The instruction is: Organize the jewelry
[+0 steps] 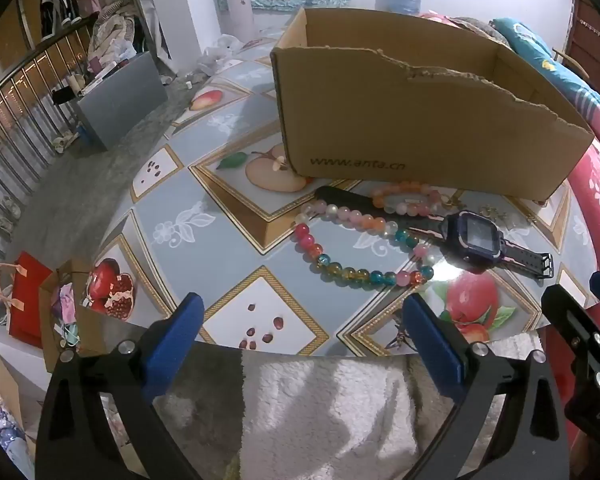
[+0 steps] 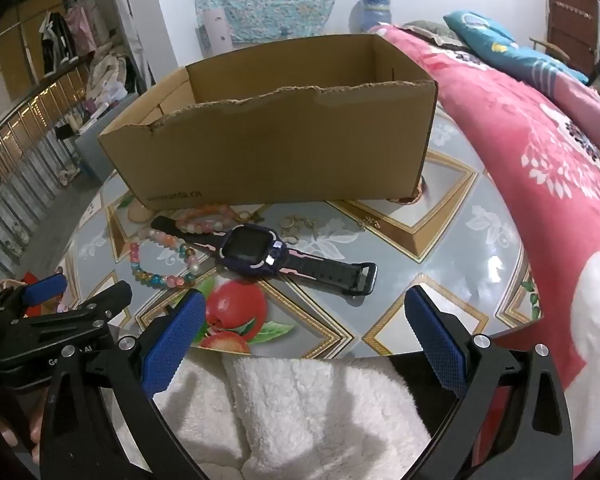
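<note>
A torn open cardboard box [image 1: 400, 120] [image 2: 284, 148] stands at the back of the round table. In front of it lie a multicoloured bead necklace [image 1: 352, 272] [image 2: 160, 276], a pink-orange bead bracelet [image 1: 408, 198] [image 2: 208, 218], a dark purple smartwatch [image 1: 476, 240] [image 2: 256, 252] and small gold pieces [image 2: 300, 226]. My left gripper [image 1: 304, 320] is open and empty at the table's near edge, short of the necklace. My right gripper [image 2: 306, 320] is open and empty, near the watch strap. The right gripper shows in the left view [image 1: 580, 312]; the left gripper shows in the right view [image 2: 80, 292].
The table [image 1: 220, 240] has a fruit-patterned top. A red floral quilt [image 2: 540, 160] lies right of it. White fleece cloth [image 2: 300, 408] lies below the near edge. A railing, a grey box [image 1: 120, 96] and bags [image 1: 28, 292] are to the left.
</note>
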Available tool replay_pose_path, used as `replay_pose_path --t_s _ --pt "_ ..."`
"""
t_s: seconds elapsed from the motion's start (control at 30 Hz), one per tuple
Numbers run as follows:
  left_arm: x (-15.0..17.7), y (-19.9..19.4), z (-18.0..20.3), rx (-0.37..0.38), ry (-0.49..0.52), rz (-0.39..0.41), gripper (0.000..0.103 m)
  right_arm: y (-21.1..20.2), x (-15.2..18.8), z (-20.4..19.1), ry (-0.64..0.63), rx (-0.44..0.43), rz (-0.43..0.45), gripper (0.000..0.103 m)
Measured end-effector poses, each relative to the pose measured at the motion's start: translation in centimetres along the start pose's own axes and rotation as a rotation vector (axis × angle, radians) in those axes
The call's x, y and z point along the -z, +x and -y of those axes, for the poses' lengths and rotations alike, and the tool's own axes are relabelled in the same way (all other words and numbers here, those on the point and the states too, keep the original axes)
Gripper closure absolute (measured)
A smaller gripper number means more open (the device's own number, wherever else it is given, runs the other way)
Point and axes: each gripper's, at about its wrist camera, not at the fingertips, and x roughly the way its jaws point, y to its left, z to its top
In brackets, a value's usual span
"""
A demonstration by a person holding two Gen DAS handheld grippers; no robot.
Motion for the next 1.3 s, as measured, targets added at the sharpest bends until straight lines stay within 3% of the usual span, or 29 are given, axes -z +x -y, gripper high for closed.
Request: replay_pose_path --t_s 1.3 --pt "-0.03 -0.02 -0.03 0.006 -0.005 0.003 0.006 -0.66 -0.4 -0.23 -0.007 0.001 0.01 0.008"
